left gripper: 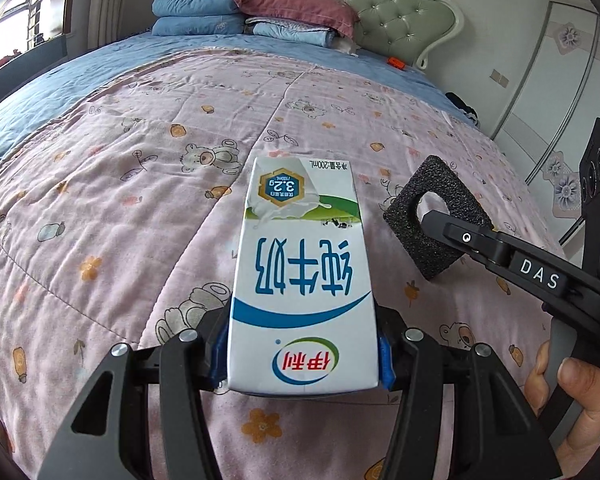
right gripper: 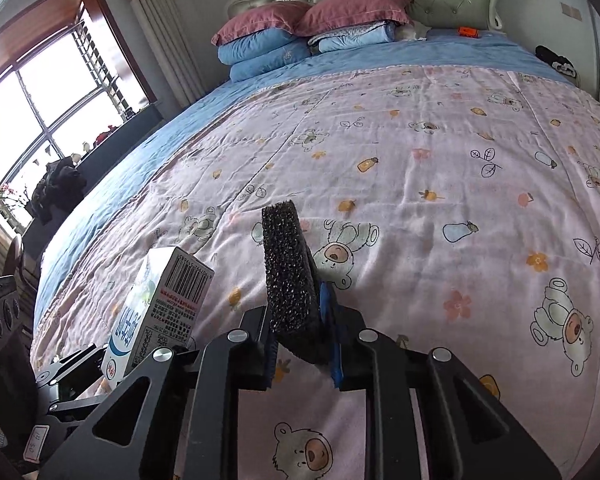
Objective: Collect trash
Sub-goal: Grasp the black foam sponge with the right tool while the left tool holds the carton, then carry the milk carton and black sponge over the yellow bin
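Note:
My left gripper is shut on a white and blue milk carton, held above the pink quilt with its print upside down. The carton also shows at the lower left of the right wrist view. My right gripper is shut on a black foam square with a round hole, held edge-on above the quilt. In the left wrist view the foam piece sits to the right of the carton, clamped at the tip of the right gripper.
A wide bed with a pink bear-print quilt fills both views. Pillows and folded blue bedding lie at the tufted headboard. A small orange object lies near the headboard. A window is on the left, a wardrobe on the right.

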